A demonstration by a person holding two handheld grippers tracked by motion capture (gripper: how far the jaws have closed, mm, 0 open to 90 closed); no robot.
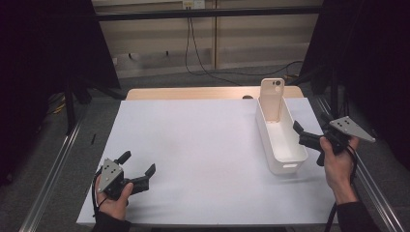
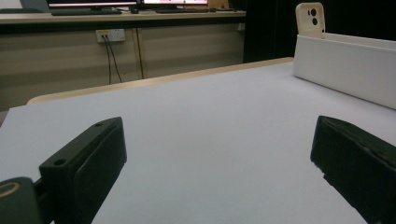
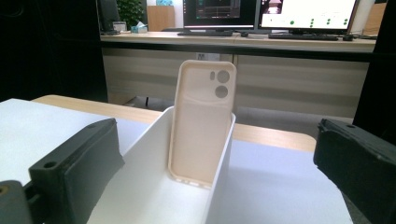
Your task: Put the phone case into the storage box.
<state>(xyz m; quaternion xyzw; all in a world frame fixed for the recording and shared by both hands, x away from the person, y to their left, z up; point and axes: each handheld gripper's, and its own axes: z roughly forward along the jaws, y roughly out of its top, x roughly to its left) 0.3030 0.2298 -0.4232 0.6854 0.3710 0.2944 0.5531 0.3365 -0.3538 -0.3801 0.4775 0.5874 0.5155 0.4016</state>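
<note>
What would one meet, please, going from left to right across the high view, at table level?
Left tongs held low over the white sheet → white bin with a beige phone case standing at its far end → right tongs beside the bin.

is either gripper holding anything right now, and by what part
Nothing is held. The left gripper and right gripper are both open; the phone case leans in the white bin.

Cam setup: 1 overhead, 2 jaw-mounted

High view looks fwd/down over table (image 1: 193, 154). Both gripper cams sit low, facing 12 o'clock; right cam close; all share phone case (image 3: 201, 126) in bin (image 1: 280, 140).
</note>
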